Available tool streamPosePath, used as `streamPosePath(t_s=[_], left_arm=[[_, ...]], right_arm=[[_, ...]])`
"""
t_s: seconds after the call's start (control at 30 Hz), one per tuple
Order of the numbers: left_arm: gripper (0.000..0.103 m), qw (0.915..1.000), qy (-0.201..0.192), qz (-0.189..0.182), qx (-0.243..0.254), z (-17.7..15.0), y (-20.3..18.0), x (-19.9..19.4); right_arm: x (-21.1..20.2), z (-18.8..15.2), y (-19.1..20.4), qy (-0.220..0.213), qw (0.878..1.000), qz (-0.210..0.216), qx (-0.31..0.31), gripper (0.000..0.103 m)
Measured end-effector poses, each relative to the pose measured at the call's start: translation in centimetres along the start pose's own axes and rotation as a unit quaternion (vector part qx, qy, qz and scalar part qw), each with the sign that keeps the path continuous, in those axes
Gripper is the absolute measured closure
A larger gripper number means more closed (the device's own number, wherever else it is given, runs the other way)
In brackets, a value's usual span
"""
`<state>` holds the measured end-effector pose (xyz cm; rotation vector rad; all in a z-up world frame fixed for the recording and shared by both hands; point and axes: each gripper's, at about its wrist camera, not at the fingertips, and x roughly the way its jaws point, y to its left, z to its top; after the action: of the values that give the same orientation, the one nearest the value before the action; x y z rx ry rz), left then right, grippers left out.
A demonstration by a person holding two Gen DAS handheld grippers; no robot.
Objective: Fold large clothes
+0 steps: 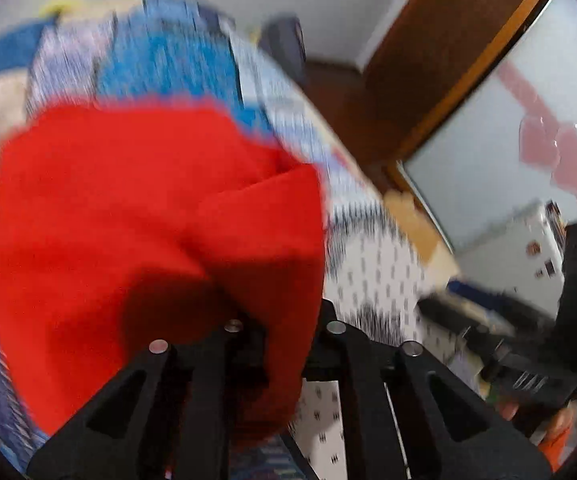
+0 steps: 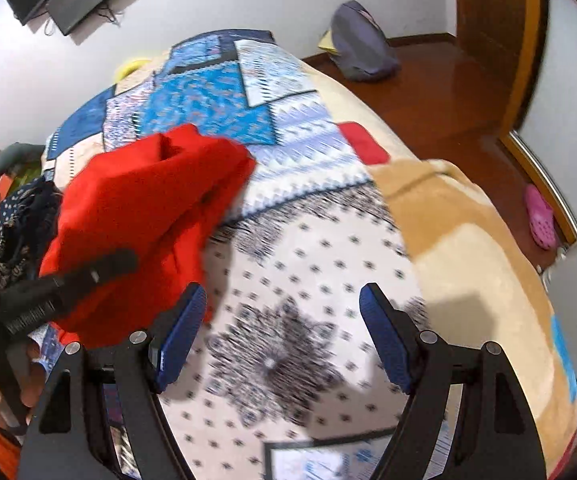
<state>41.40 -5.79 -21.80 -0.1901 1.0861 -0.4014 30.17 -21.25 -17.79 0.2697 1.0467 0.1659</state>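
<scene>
Red, soft fabric, a large garment (image 2: 144, 208), hangs bunched over the patchwork quilt (image 2: 308, 248) at the bed's left side, caught between the left gripper's (image 1: 280, 344) near-closed fingers. The right gripper (image 2: 282, 336) hovers empty, fingers wide apart. A good fold probably needs the garment spread flat first, the right gripper taking a free edge.

Left gripper (image 1: 284, 332) buried in bunched red garment (image 1: 136, 208) — blurred patchwork bedspread (image 1: 372, 264) beneath, wooden door frame (image 1: 460, 56) beyond
</scene>
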Motion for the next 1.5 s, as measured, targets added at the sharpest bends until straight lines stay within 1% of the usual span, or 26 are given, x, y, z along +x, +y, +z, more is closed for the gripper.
streamPosePath(t_s=[0.07,0.13,0.2,0.27,0.33,0.37,0.4,0.5,0.57,0.6,0.67,0.73,0.83,0.87,0.9,0.97,1.0,1.03,1.07,1.1,1.2,1.3,1.37,1.43,1.47,1.5], left_arm=[[0.075,0.9998,0.007,0.002,0.018,-1.2,-0.2,0.2],[0.067,0.9991,0.008,0.0,0.043,-1.9,-0.3,-0.9],[0.055,0.9978,0.005,0.006,0.065,-2.7,-0.9,-2.4],[0.05,0.9953,-0.009,0.027,0.092,-3.3,-1.3,-4.2],[0.045,0.9929,-0.027,0.045,0.107,-3.4,-1.2,-6.0],[0.039,0.9922,-0.037,0.052,0.107,-3.3,-0.7,-6.8],[0.033,0.9916,-0.05,0.061,0.102,-3.4,-0.1,-8.0],[0.025,0.9901,-0.078,0.089,0.075,-3.1,2.3,-10.1],[0.021,0.9885,-0.088,0.113,0.048,-2.8,4.8,-10.8],[0.021,0.9874,-0.09,0.127,0.029,-2.6,6.4,-10.9],[0.021,0.9866,-0.082,0.141,-0.002,-2.6,8.7,-10.6],[0.021,0.9877,-0.064,0.138,-0.034,-2.7,11.1,-9.6],[0.02,0.9922,-0.033,0.108,-0.054,-3.7,13.1,-7.7],[0.018,0.9926,-0.029,0.105,-0.054,-4.1,13.2,-7.2],[0.014,0.9926,-0.029,0.105,-0.053,-4.6,13.5,-6.8],[0.008,0.9919,-0.034,0.108,-0.057,-5.5,13.8,-6.4],[0.008,0.9921,-0.036,0.102,-0.064,-5.8,14.1,-6.4],[0.008,0.9922,-0.037,0.096,-0.07,-6.1,14.2,-6.4],[0.008,0.9923,-0.038,0.089,-0.077,-6.5,14.4,-6.4],[0.008,0.9924,-0.038,0.085,-0.08,-6.8,14.5,-6.4],[0.008,0.9928,-0.042,0.082,-0.077,-7.6,14.0,-6.4],[0.008,0.9929,-0.045,0.082,-0.073,-8.8,13.5,-6.9],[0.008,0.9927,-0.044,0.088,-0.071,-9.4,13.1,-7.0],[0.008,0.9923,-0.037,0.101,-0.061,-10.0,12.7,-7.1],[0.007,0.9915,-0.03,0.115,-0.053,-10.4,12.6,-7.0],[0.007,0.988,-0.016,0.15,-0.035,-11.0,12.0,-6.7]], right_arm=[[-0.3,-0.1,-0.1,0.0,1.0,-0.002,-0.003,0.027],[-1.0,-0.2,-0.1,-0.006,1.0,-0.001,-0.011,0.027],[-1.8,0.1,0.5,-0.015,1.0,0.005,-0.021,0.027],[-3.0,0.0,1.2,-0.026,0.999,0.015,-0.032,0.027],[-3.3,0.4,2.3,-0.038,0.998,0.025,-0.045,0.027],[-3.5,0.6,2.9,-0.045,0.997,0.034,-0.052,0.027],[-3.9,1.0,4.0,-0.051,0.996,0.042,-0.063,0.027],[-3.9,1.8,6.8,-0.062,0.992,0.062,-0.091,0.027],[-3.4,2.1,8.6,-0.061,0.99,0.072,-0.106,0.027],[-3.0,2.4,9.7,-0.059,0.989,0.074,-0.113,0.027],[-1.9,2.6,11.6,-0.056,0.987,0.077,-0.128,0.027],[-0.1,2.6,13.5,-0.04,0.986,0.071,-0.146,0.027],[2.5,2.0,14.9,-0.011,0.984,0.055,-0.171,0.027],[3.3,1.7,15.0,-0.004,0.983,0.048,-0.178,0.027],[4.1,1.4,14.9,0.002,0.982,0.037,-0.184,0.027],[5.3,0.8,14.0,0.008,0.982,0.005,-0.189,0.027],[5.7,0.7,13.5,0.01,0.982,-0.009,-0.188,0.027],[6.3,0.4,12.3,0.009,0.983,-0.035,-0.18,0.027],[6.5,0.3,11.2,0.006,0.984,-0.047,-0.171,0.027],[6.5,0.2,10.0,0.005,0.986,-0.051,-0.16,0.027],[5.9,0.1,6.0,0.01,0.995,-0.004,-0.098,0.025],[5.5,-0.2,3.5,0.02,0.998,0.016,-0.052,0.025],[5.2,-0.7,2.9,0.02,0.999,0.013,-0.039,0.025],[4.6,-1.0,2.4,0.006,0.999,-0.005,-0.032,0.025],[4.4,-1.2,2.4,0.001,0.999,-0.01,-0.031,0.025],[4.1,-1.4,2.0,-0.002,0.999,-0.016,-0.027,0.025]])
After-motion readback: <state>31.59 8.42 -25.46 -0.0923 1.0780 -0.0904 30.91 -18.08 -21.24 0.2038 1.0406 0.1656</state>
